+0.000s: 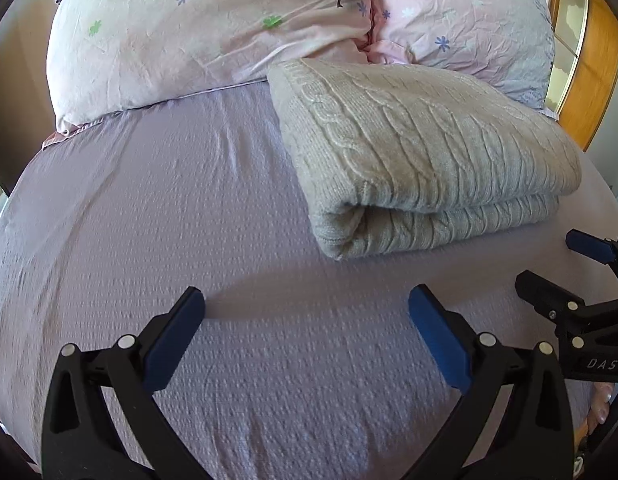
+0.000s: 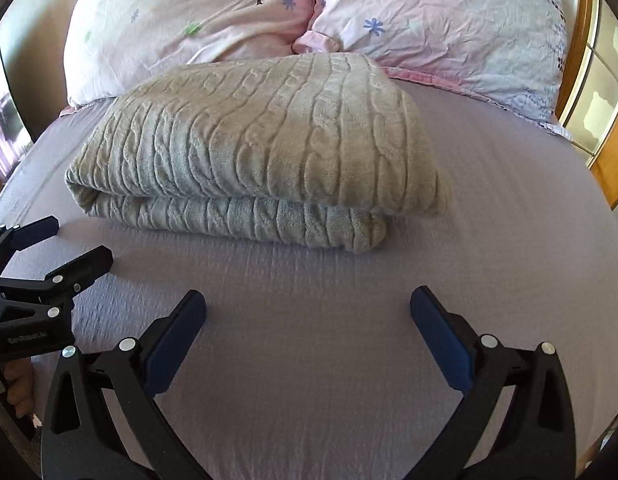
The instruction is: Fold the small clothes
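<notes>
My left gripper (image 1: 307, 300) and right gripper (image 2: 307, 302) both hang spread and empty over the bed (image 2: 309, 360). The knitted sweater (image 2: 261, 136) lies folded near the pillows (image 2: 181, 12), apart from both. I judge folding finished; next I'd just neaten its edges.

both wrist views face the pillows (image 1: 213, 36), low, sharing the sweater (image 2: 261, 140).

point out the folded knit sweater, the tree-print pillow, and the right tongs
folded knit sweater (image 2: 269, 136): right wrist view, on its cable-knit top layer.
tree-print pillow (image 1: 213, 28): left wrist view, on the pink cover left of the tree.
right tongs (image 2: 308, 304): right wrist view, midway between the open blue-padded tips.
</notes>
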A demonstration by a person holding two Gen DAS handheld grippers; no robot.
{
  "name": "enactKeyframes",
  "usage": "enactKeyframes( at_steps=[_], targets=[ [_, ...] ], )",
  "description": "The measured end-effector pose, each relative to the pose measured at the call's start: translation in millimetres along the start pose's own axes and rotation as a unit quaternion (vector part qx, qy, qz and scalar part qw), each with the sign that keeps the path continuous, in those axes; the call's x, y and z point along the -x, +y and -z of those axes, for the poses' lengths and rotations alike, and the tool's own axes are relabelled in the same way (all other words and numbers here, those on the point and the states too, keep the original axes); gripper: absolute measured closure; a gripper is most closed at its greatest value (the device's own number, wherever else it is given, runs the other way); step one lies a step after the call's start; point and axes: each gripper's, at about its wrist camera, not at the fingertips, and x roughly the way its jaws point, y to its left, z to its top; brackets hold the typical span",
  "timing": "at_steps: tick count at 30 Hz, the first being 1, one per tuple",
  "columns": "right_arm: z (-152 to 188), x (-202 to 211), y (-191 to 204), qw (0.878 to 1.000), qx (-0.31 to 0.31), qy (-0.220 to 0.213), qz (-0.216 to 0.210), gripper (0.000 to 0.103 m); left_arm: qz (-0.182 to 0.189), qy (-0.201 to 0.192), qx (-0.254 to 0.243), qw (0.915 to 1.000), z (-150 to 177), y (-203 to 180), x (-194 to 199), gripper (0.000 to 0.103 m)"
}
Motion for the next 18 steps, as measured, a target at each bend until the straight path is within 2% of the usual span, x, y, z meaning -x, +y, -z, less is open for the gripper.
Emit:
enactKeyframes(
  at_steps=[18],
  targets=[
    [1.0, 1.1, 1.1, 1.0, -0.002, -0.001, 0.003, 0.001, 0.005, 0.002, -0.006, 1.0, -1.1, 1.1, -0.2, 0.002]
  ],
)
